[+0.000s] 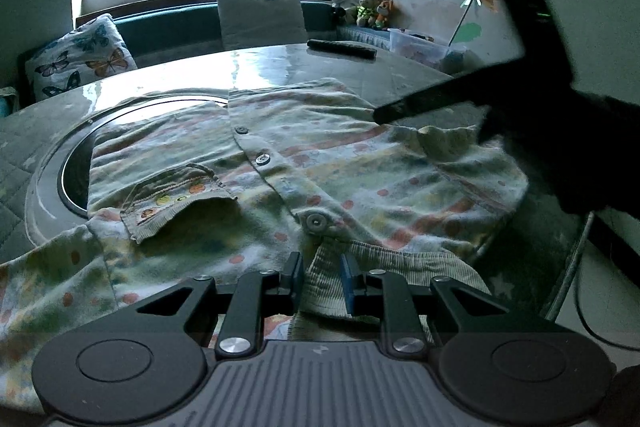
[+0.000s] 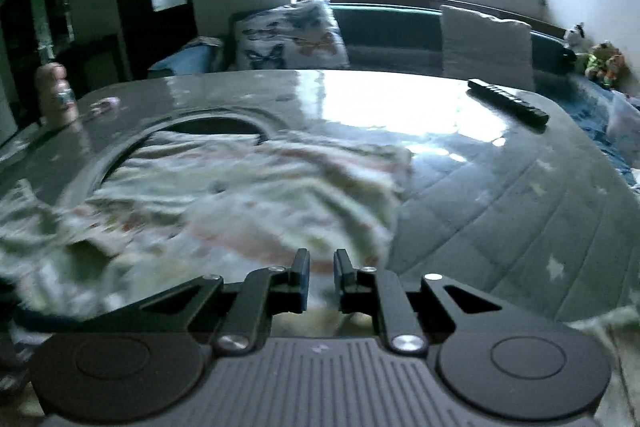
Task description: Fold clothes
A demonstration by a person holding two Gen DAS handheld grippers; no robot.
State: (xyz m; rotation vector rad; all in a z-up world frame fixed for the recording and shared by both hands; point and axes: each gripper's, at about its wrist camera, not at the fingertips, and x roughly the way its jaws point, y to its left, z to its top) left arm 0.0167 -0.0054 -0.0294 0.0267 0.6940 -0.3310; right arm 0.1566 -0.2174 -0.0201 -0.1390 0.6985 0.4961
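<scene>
corduroy collar of the shirt (image 1: 280,163) sits pinched in the left hand-held gripper (image 1: 322,281); right hand-held gripper (image 2: 321,281) grips its edge.

In the right wrist view the shirt (image 2: 224,195) is blurred. The right claw (image 1: 384,115) is a dark smear above the shirt, hiding its sleeve.

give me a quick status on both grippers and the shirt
Left gripper shut on the shirt collar. Right gripper part open over the shirt, grip unclear. Shirt spread on table, unfolded. Remote clear of it.
</scene>
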